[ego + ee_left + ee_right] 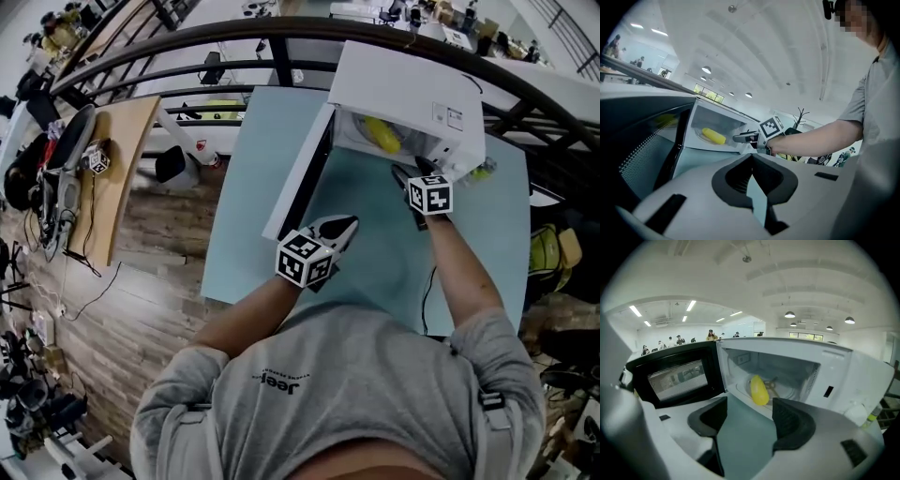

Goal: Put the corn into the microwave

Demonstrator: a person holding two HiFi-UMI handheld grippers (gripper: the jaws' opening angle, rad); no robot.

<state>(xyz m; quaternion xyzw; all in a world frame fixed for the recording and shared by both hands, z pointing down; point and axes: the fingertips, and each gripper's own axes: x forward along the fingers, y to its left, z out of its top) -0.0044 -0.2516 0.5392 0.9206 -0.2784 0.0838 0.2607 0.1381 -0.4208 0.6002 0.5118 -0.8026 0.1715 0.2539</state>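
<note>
Your pale teal worktop [370,267] carries everything here. The white microwave [403,89] sits at its far edge, toward the far right corner, with the opening facing you. Its dark-framed door [298,178] is swung wide open to the left and stands on edge over the middle of the worktop, running from the far edge toward the near one.

Your left claw [753,164] is above the worktop near its near edge, just beside the free end of the open door. Its jaws are closed tip to tip with nothing between them. From there it looks across at the open cavity and at your other arm.

Your right claw [750,416] hangs just in front of the microwave's opening. Its jaws stand wide apart and empty; only bare worktop shows in the gap between them.

The corn [759,391], a short yellow cob, lies inside the microwave on the round plate, near the front of the cavity. It is just beyond the right claw's tips and clear of them.
</note>
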